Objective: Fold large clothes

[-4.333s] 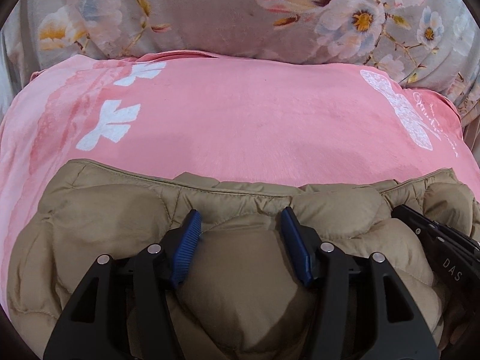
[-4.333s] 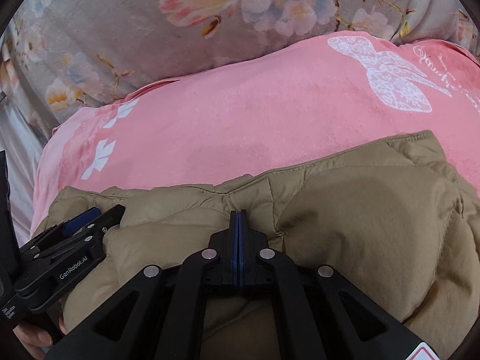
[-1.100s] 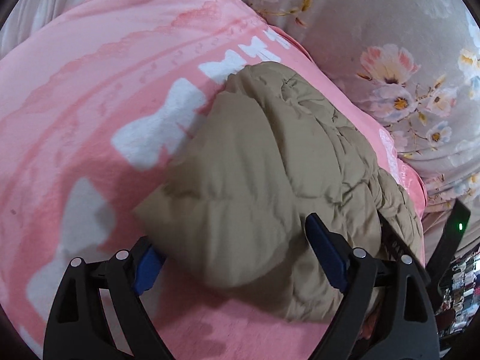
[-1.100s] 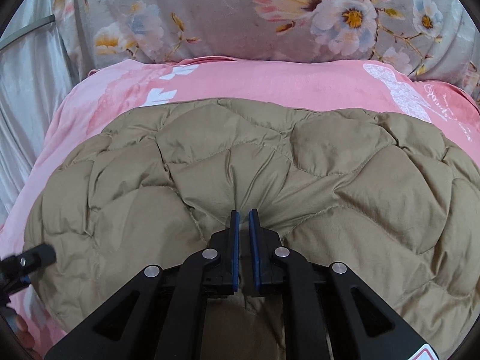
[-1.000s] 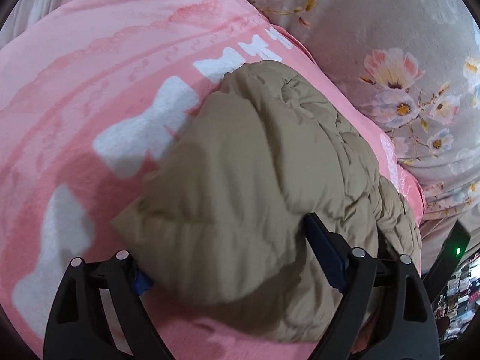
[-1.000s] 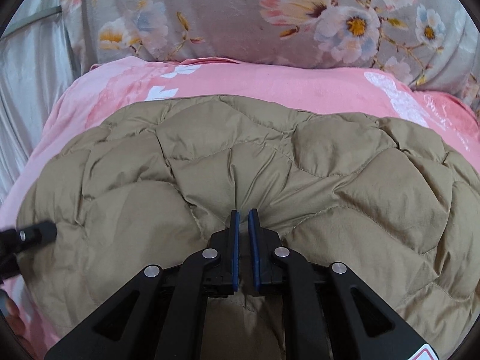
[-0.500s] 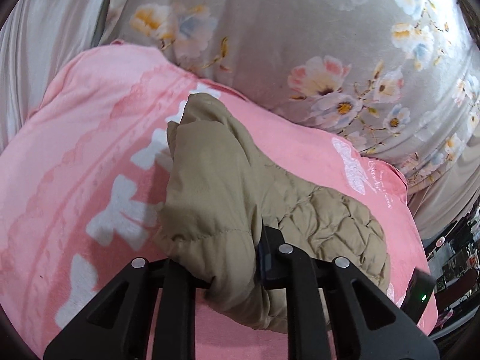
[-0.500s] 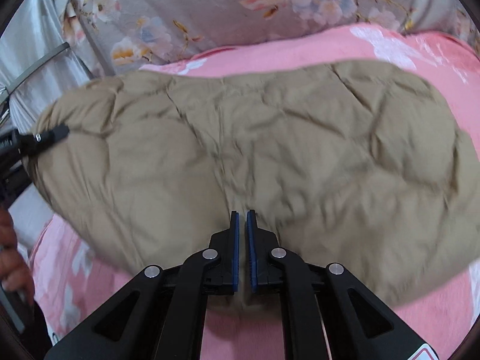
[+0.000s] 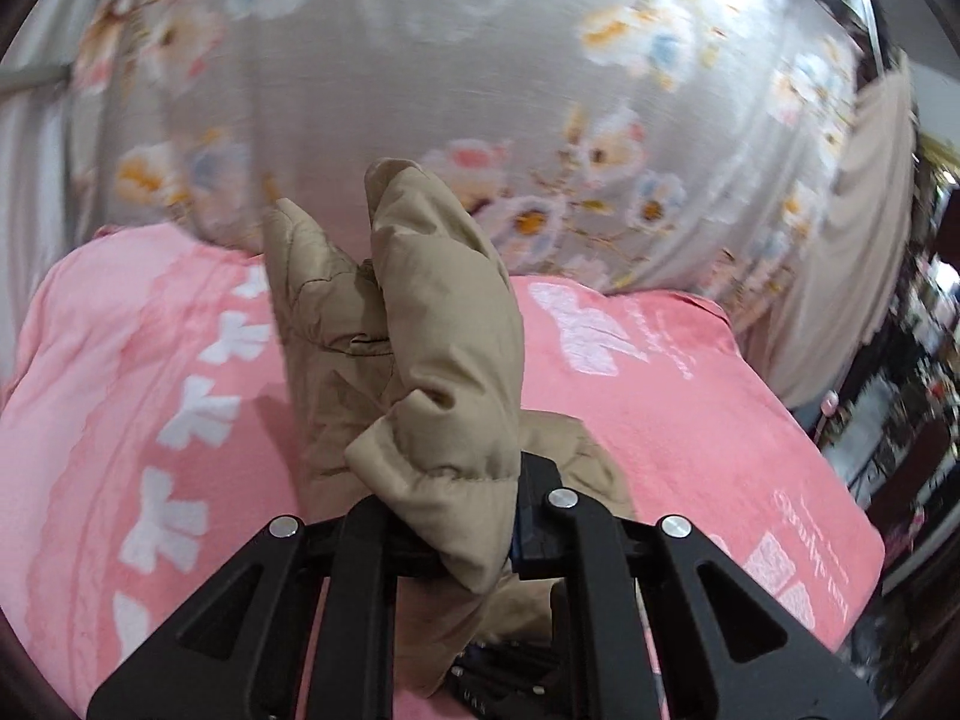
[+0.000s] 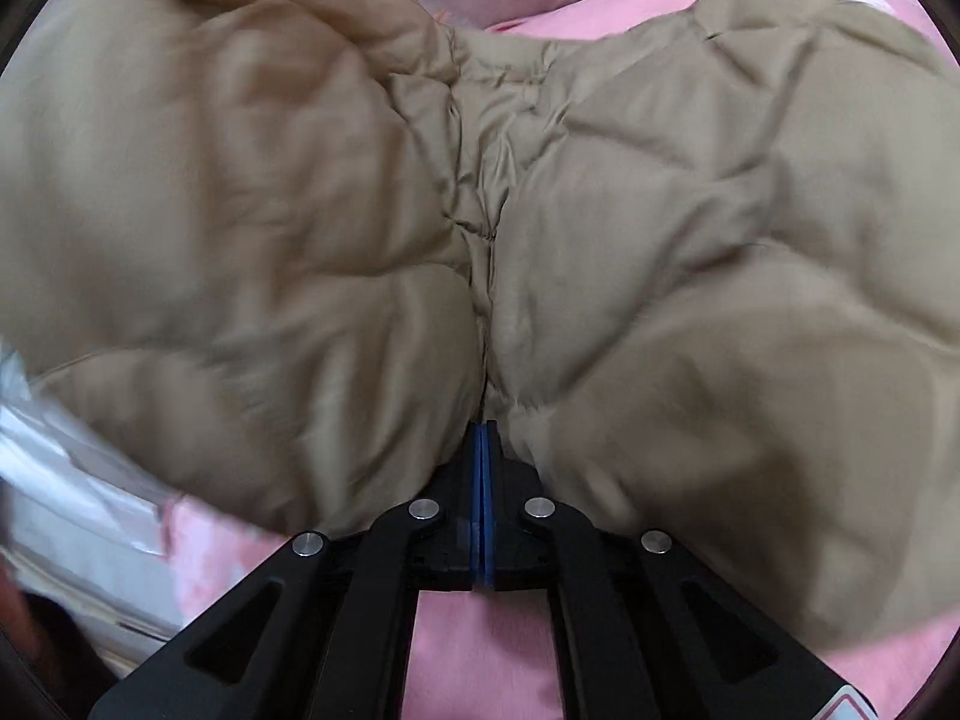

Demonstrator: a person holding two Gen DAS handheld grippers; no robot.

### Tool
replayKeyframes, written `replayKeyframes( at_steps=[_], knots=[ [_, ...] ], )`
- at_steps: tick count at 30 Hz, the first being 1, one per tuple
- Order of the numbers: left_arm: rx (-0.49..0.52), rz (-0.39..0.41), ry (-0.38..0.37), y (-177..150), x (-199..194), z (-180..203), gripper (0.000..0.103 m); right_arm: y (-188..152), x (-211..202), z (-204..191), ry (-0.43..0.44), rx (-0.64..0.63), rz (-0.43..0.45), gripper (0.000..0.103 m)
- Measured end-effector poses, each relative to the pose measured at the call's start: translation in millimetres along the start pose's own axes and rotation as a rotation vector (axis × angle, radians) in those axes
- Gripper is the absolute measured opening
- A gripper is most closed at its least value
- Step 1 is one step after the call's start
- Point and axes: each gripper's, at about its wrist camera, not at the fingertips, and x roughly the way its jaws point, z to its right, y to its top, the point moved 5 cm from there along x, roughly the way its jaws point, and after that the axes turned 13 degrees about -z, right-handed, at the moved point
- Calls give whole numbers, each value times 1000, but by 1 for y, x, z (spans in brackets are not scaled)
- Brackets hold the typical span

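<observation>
A tan quilted puffer jacket [image 9: 420,330] stands up in a folded bunch over the pink blanket [image 9: 660,390]. My left gripper [image 9: 450,516] has its jaws closing on the jacket's thick hem, and the padding fills the gap between the pads. In the right wrist view the jacket [image 10: 660,210] fills nearly the whole picture. My right gripper [image 10: 483,438] is shut, with a pinched seam of the jacket running into its blue pads. A strip of the pink blanket [image 10: 474,648] shows beneath it. A black gripper part [image 9: 498,672] shows under the hanging jacket.
A grey floral cover [image 9: 420,90] rises behind the pink blanket. A beige curtain [image 9: 870,240] hangs at the right, with cluttered shelves [image 9: 924,330] beyond it. Pale shiny fabric [image 10: 60,510] lies at the lower left of the right wrist view.
The left gripper has closed on the jacket's end and risen, lifting it off the blanket. The right gripper's pads have come fully together, and the jacket has swung up to fill its view.
</observation>
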Motion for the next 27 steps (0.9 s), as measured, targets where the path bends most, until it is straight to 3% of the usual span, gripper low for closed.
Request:
replayKeyframes(
  at_steps=[2,6,12,20,23,25,27],
  knots=[
    [64,-24,-22,3,17,27,12,-9,-31,14,-1,19,39,0],
    [150,-102,-65,-4,62,76,12,-32,-98,64,-135,109,123,2],
    [220,-292,-112,-44,141,132,12,-55,-148,111,-264,232,202,3],
    [269,-382,-44,-84,180,154,21,-45,-187,121,-407,201,294,8],
    [253,-386,-124,-80,155,156,46,-39,-211,123,-437,201,334,11],
    [225,-342,-176,-68,123,154,65,-37,-230,124,-432,205,356,15],
    [222,-270,-185,-52,94,150,71,-27,-247,112,-409,189,394,26]
  ],
)
